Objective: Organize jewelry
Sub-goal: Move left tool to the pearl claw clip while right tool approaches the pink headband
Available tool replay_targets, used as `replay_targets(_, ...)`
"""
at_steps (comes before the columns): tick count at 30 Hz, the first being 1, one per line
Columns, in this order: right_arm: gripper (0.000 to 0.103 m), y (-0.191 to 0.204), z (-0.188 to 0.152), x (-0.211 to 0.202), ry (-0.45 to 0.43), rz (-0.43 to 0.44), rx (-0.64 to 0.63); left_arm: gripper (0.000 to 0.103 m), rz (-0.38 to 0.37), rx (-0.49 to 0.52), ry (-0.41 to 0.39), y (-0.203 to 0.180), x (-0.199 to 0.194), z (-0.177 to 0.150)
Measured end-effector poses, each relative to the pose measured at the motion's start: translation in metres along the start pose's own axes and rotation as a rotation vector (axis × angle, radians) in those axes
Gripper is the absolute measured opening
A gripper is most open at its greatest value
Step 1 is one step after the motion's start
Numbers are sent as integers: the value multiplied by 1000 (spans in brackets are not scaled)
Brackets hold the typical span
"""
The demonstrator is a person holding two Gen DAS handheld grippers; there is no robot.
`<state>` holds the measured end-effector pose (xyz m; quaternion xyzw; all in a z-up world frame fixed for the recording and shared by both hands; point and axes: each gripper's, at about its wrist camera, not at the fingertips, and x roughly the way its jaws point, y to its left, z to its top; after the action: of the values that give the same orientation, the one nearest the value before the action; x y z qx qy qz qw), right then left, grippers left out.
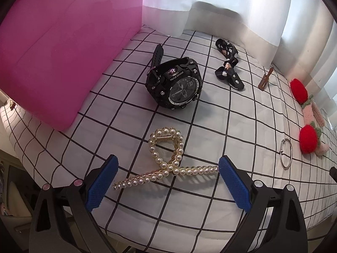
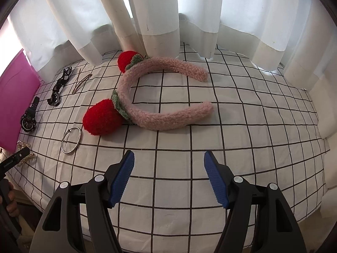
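Here, left gripper [image 1: 166, 181] wide open around pearl hair clip [image 1: 166, 164] on checked sheet [image 1: 210, 126], holding nothing. Right gripper [image 2: 168, 177] open, empty, near pink headband [image 2: 160, 97].

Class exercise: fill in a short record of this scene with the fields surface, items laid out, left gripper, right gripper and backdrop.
surface: white cloth with black grid
items laid out: pearl hair claw, black watch, black bow clip, brown hairpin, silver bangle, pink strawberry headband
left gripper: jaws open, either side of the pearl hair claw
right gripper: jaws open, empty, short of the headband
backdrop: white curtains, pink box
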<state>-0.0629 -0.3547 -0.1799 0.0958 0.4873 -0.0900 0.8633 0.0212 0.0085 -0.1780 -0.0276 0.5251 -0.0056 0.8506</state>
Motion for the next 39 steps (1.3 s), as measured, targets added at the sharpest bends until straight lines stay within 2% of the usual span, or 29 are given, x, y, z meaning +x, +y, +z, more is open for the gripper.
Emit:
replay_targets(7,66,15,23,9,-24,56,-84,94,-23,-20,14,-1,5,3)
replay_targets(19,66,25,46,28,-28,78,-192,95,-54,-76,64,2,23,6)
replay_targets(32,66,49,63,45,-25,69,-348,97,33,-7,43,-15,28,4)
replay_targets(39,66,68,68,60,3,83,-413,97,47,-7,39,-16,29,3)
